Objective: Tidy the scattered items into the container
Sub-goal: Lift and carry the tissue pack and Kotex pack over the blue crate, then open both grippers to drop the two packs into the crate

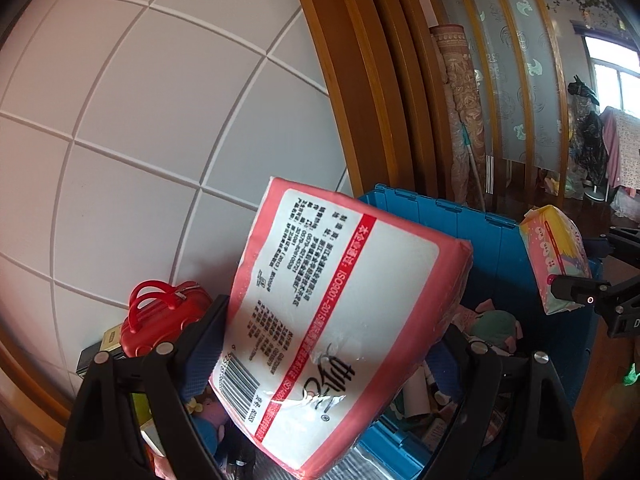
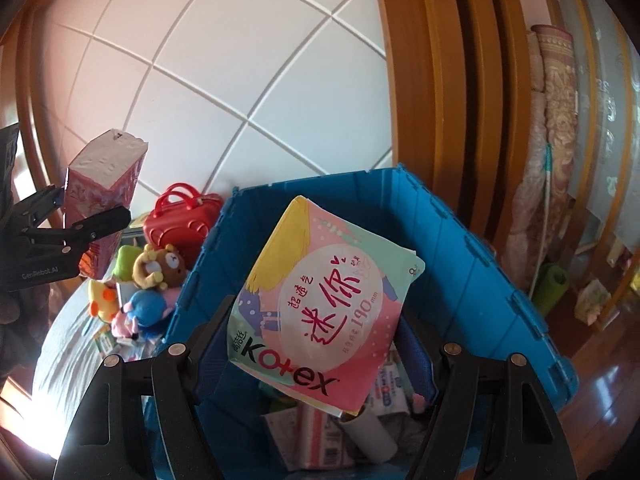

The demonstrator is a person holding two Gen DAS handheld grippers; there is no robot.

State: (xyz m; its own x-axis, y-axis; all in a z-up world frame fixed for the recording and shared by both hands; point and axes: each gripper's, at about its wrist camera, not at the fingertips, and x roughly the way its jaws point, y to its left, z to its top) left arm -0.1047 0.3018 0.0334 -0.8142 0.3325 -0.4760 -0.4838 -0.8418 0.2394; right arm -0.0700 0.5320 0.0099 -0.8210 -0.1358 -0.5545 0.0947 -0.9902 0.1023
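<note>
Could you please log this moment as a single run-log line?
left hand-held gripper: shut on pink tissue pack | right hand-held gripper: shut on Kotex pad pack | both packs above blue crate | not released

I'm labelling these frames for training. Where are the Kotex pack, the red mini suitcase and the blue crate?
Kotex pack (image 2: 320, 312), right wrist view, on its printed front.
Red mini suitcase (image 2: 180, 224), right wrist view, on its body below the handles.
Blue crate (image 2: 460, 264), right wrist view, on its inner right wall.

In the left wrist view the tissue pack (image 1: 320, 320) hides most of the blue crate (image 1: 500, 248) interior at lower centre, its fine print is too small to read, and the frame's bottom edge cuts off its lower corner.
</note>
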